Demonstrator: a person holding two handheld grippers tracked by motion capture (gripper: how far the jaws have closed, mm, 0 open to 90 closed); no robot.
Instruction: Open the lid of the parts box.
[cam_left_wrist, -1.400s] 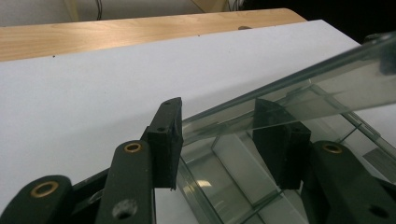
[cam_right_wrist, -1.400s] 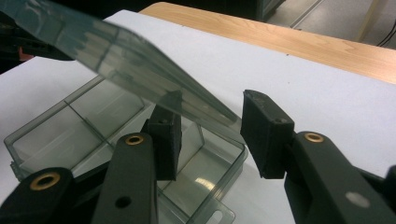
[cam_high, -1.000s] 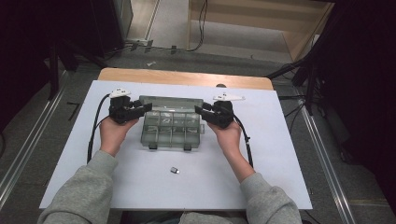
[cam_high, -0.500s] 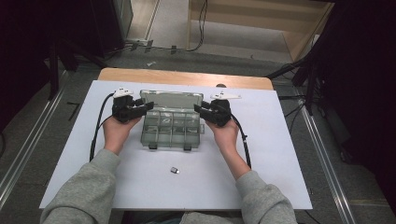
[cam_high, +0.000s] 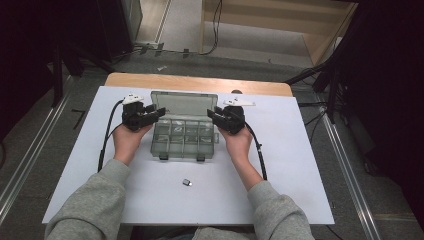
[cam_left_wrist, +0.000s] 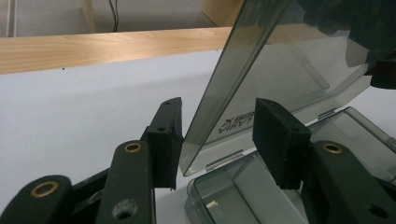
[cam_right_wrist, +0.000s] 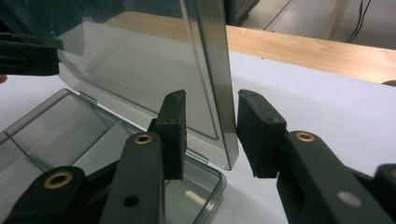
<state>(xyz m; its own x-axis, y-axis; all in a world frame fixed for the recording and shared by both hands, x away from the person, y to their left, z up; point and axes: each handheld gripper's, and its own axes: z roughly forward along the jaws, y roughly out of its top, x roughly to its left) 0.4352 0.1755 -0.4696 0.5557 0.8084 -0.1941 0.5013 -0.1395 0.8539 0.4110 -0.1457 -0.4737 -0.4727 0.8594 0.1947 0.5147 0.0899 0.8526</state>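
A smoky clear compartment box (cam_high: 184, 139) lies mid-table with its hinged lid (cam_high: 184, 104) raised. My left gripper (cam_high: 159, 112) straddles the lid's left edge. In the left gripper view the lid (cam_left_wrist: 261, 70) slants between the pads of my left gripper (cam_left_wrist: 219, 126), with a gap at the right pad. My right gripper (cam_high: 212, 116) straddles the right edge. Its jaws have just been closing with the lid edge (cam_right_wrist: 219, 70) between them. In the right gripper view, space remains between the left pad of my right gripper (cam_right_wrist: 212, 112) and the lid.
A small dark metal piece (cam_high: 187, 182) lies on the white table sheet (cam_high: 300, 165) in front of the box. A wooden edge (cam_high: 200, 82) runs behind the sheet. Cables trail from both grippers along the forearms.
The lid stands a little higher and more upright than a second ago. Both hands have stayed almost in place at its sides.
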